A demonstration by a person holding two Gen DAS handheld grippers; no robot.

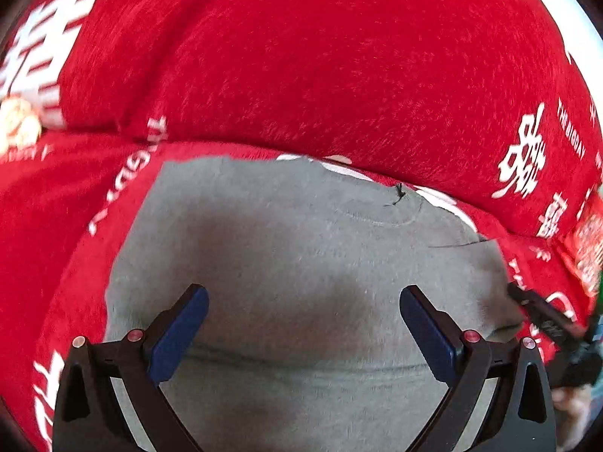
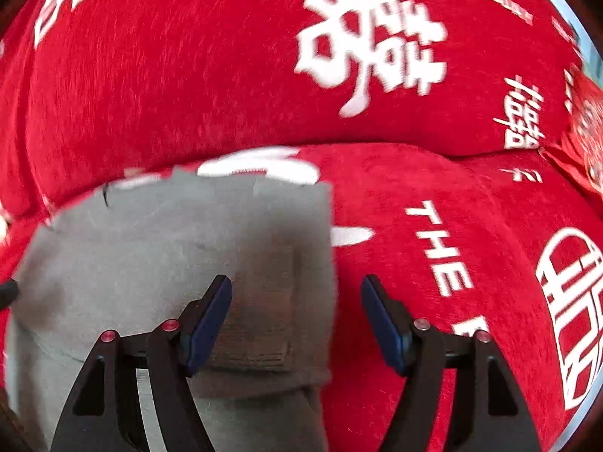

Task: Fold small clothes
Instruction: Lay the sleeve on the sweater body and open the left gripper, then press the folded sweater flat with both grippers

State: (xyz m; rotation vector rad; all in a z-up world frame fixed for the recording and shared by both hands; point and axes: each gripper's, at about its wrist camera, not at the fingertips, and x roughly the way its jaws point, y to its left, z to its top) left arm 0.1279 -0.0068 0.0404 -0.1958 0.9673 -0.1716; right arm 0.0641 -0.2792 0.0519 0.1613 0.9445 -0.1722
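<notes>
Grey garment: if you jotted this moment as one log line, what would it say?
task: fold small clothes | grey garment: lying on red cover | left gripper: open, above it | right gripper: open, over its right edge

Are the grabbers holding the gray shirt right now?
No. The left gripper and right gripper are both open above the gray garment, holding nothing.

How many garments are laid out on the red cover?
1: a single grey garment lies on the red cover, under the open left gripper; the open right gripper straddles its edge. Others may lie outside view.
</notes>
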